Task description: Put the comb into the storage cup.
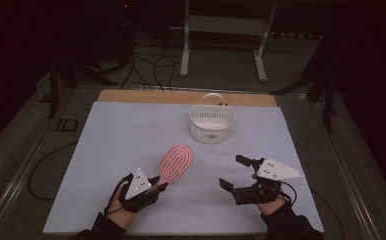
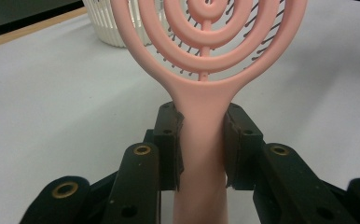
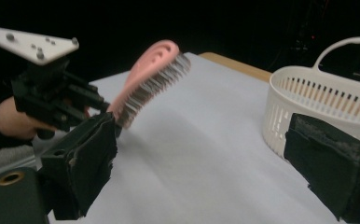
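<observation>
A pink hairbrush [image 1: 176,163] with a looped open head is held above the white table cover, bristles down. My left gripper [image 1: 160,186] is shut on its handle [image 2: 201,140], the two black pads pressing it from both sides. In the right gripper view the hairbrush [image 3: 150,77] tilts up from the left gripper [image 3: 101,109]. My right gripper [image 1: 233,172] stands open to the right of the brush, lifted off the table, with nothing between its pads [image 3: 89,163]. A white slotted basket [image 1: 211,122] with a hoop handle sits at the back centre.
The white cover [image 1: 131,135] spreads over a wooden table whose far edge [image 1: 146,96] shows behind it. Cables and a metal frame stand on the dark floor beyond. The basket [image 3: 318,102] is close ahead of the right gripper.
</observation>
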### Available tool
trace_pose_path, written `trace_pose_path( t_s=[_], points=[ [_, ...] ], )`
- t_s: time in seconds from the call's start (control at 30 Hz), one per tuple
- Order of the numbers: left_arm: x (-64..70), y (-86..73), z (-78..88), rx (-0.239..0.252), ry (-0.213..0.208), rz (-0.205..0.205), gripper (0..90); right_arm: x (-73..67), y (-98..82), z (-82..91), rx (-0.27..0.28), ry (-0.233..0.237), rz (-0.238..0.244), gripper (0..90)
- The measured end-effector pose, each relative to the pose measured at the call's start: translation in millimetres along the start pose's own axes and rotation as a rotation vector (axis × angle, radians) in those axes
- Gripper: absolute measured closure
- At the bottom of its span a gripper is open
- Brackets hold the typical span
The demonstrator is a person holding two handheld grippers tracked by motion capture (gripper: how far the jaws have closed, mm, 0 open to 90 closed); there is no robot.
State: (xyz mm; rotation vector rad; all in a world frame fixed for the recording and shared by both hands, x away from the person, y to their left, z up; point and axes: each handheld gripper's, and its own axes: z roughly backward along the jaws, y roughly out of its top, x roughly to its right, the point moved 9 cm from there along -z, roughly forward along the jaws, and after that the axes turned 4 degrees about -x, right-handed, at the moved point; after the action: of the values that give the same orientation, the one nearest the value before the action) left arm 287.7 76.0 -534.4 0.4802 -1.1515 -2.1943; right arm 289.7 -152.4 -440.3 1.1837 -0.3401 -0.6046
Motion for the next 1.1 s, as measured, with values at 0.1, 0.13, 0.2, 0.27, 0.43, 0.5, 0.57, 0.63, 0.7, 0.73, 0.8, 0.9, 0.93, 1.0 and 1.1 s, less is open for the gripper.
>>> trace_pose_path(
  t_s=[0.1, 0.13, 0.2, 0.27, 0.43, 0.5, 0.57, 0.63, 0.7, 0.73, 0.8, 0.9, 0.93, 1.0, 1.1],
  points=[
    [-0.1, -0.1, 0.1, 0.001, -0.003, 0.004, 70.9, -3.2, 9.6, -6.5, 0.009, 0.014, 0.0, 9.1],
    [-0.1, -0.1, 0.1, 0.001, -0.003, 0.004, 70.9, -3.2, 9.6, -6.5, 0.009, 0.014, 0.0, 9.1],
    [0.0, 0.3, 0.1, 0.004, -0.002, 0.006, 70.9, -5.1, 14.5, -10.6, 0.011, 0.023, -0.005, 9.1],
    [0.2, 0.5, 0.2, 0.004, -0.006, 0.007, 70.9, -5.7, 19.1, -14.8, 0.012, 0.02, -0.003, 9.1],
    [0.3, 0.5, 0.1, 0.007, -0.006, 0.005, 70.9, -4.2, 29.5, -25.6, 0.01, 0.012, -0.023, 8.7],
    [0.0, 0.5, 0.1, 0.008, -0.003, 0.004, 70.9, -3.3, 32.7, -28.6, 0.013, 0.002, -0.02, 8.6],
    [-0.1, 0.7, 0.3, 0.009, -0.001, 0.003, 70.9, -3.5, 36.6, -32.3, 0.019, 0.001, -0.024, 8.2],
    [-0.2, 1.2, 0.7, 0.011, -0.004, 0.003, 70.9, -3.6, 39.8, -35.7, 0.024, -0.007, -0.023, 8.0],
    [-0.5, 1.3, 1.0, 0.013, -0.001, 0.002, 70.9, -4.9, 41.7, -39.9, 0.021, -0.005, -0.024, 7.8],
    [-0.4, 1.2, 1.0, 0.012, -0.004, 0.004, 70.9, -4.9, 42.9, -41.7, 0.024, -0.006, -0.028, 7.8],
    [-0.6, 1.2, 1.1, 0.013, -0.003, 0.005, 70.9, -5.1, 44.3, -45.8, 0.022, -0.005, -0.039, 7.8],
    [-0.8, 1.8, 1.4, 0.019, 0.001, 0.004, 70.9, -4.8, 46.3, -52.6, 0.024, 0.001, -0.073, 7.8],
    [-1.2, 2.0, 1.7, 0.021, 0.006, 0.004, 70.9, -4.6, 46.8, -54.2, 0.026, 0.002, -0.084, 7.8],
    [-1.4, 2.4, 2.2, 0.026, 0.008, 0.005, 70.9, -3.3, 47.3, -59.0, 0.024, -0.002, -0.117, 7.8],
    [-2.0, 2.8, 2.5, 0.029, 0.01, 0.004, 70.9, -2.1, 47.8, -66.3, 0.031, 0.011, -0.18, 7.8]
  ],
)
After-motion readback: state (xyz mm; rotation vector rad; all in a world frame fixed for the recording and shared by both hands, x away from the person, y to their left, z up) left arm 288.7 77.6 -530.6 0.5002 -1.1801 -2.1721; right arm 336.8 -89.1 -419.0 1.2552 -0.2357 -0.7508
